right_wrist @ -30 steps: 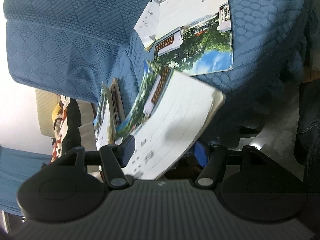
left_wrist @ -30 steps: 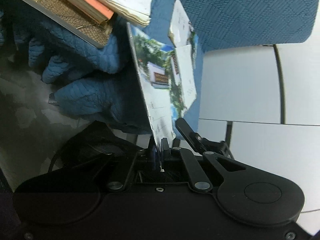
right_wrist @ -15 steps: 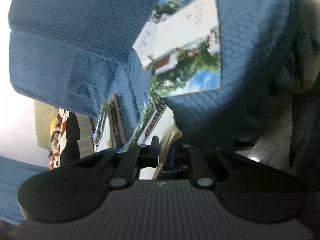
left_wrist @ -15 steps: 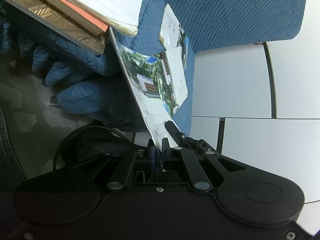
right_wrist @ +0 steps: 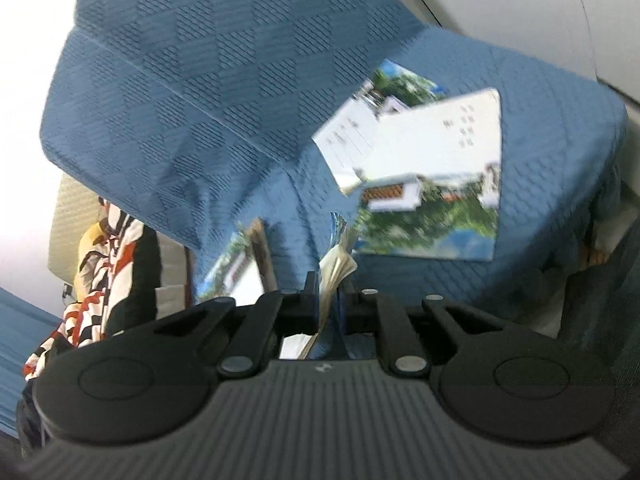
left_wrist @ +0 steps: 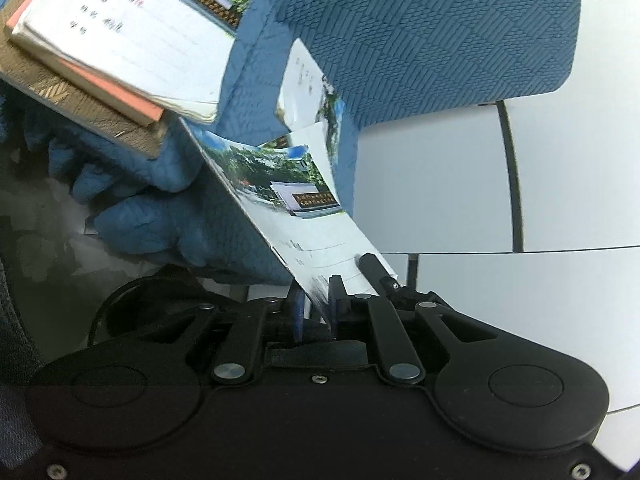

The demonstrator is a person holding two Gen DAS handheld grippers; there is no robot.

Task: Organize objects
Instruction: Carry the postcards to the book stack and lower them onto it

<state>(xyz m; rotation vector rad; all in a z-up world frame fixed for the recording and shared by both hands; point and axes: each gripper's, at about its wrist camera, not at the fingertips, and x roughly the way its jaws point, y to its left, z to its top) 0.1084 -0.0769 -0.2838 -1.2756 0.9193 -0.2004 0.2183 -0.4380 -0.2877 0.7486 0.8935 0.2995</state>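
Item: thin notebook [left_wrist: 288, 208] with a photo cover of trees and a building. Location: lower corner between the jaws of the left hand-held gripper [left_wrist: 314, 300], the rest slanting up and away over the blue quilted sofa cover [left_wrist: 420, 40]. Left jaws were opening, the cover's edge between them with a gap showing on the left pad's side.

Item: second booklet [right_wrist: 336, 276], pages fanned. Location: clamped edge-on in the right hand-held gripper [right_wrist: 328, 300], whose jaws stood nearly together on it.

Item: stack of books [left_wrist: 120, 52], white lined cover on top, orange-edged and tan volumes beneath. Location: on the sofa cover, upper left of the left wrist view.

Item: two overlapping photo-cover notebooks [right_wrist: 432, 172]. Location: flat on the sofa seat beyond the right gripper; view blurred.

Surroundings: white panelled wall [left_wrist: 460, 200]; patterned red, black and white cloth [right_wrist: 108, 272] at left.
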